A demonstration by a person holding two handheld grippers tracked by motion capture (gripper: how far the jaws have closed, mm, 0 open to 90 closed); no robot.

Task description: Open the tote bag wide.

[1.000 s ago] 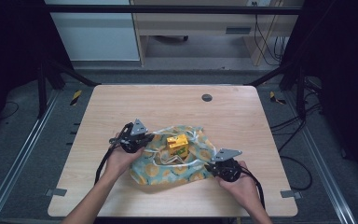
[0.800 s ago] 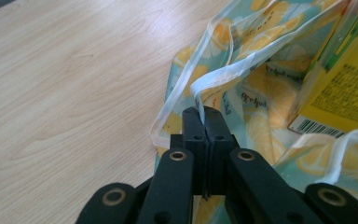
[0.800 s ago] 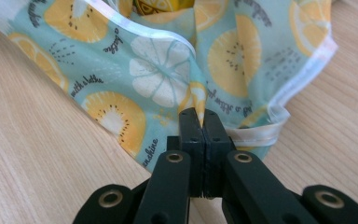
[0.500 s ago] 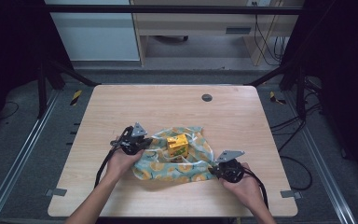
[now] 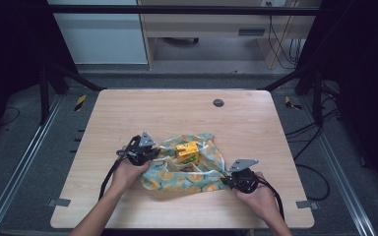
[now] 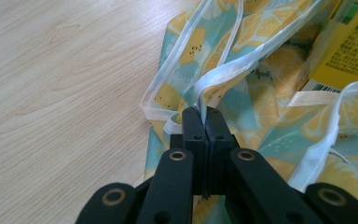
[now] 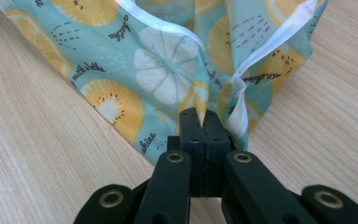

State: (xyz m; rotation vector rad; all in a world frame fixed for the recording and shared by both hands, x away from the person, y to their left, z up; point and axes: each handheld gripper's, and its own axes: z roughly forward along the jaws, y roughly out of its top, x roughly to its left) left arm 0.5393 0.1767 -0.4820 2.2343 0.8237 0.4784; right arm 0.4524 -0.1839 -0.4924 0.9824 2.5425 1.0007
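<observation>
Left hand: left hand [image 5: 127, 169] comes in from the table's near edge, forearm angled toward the middle, holding the left gripper [image 5: 147, 153] at the cloth's left edge
Left gripper: jaws pressed together on the white-trimmed hem of the cloth [image 6: 223, 74] (a fold of hem rises right from the tips)
Right hand: right hand [image 5: 258, 191] sits near the near-right corner, holding the right gripper [image 5: 226, 181] at the cloth's near-right corner
Right gripper: jaws clamped tight on the cloth [image 7: 168, 70], pinching a bunched corner beside its white seam
Cloth: teal cloth [image 5: 187, 169] printed with orange and lemon slices, lying crumpled toward the near edge of the table, slightly left of centre, stretched between the two grippers
Contents: yellow carton [image 5: 187, 152] stands on the cloth's middle, folds rising around it; its barcode side shows in the left gripper view [image 6: 349, 46]
Table: pale wood table [image 5: 177, 110], with a small dark round disc [image 5: 218, 103] near the far edge
Room: grey floor, metal rails on both sides, cables at the right
</observation>
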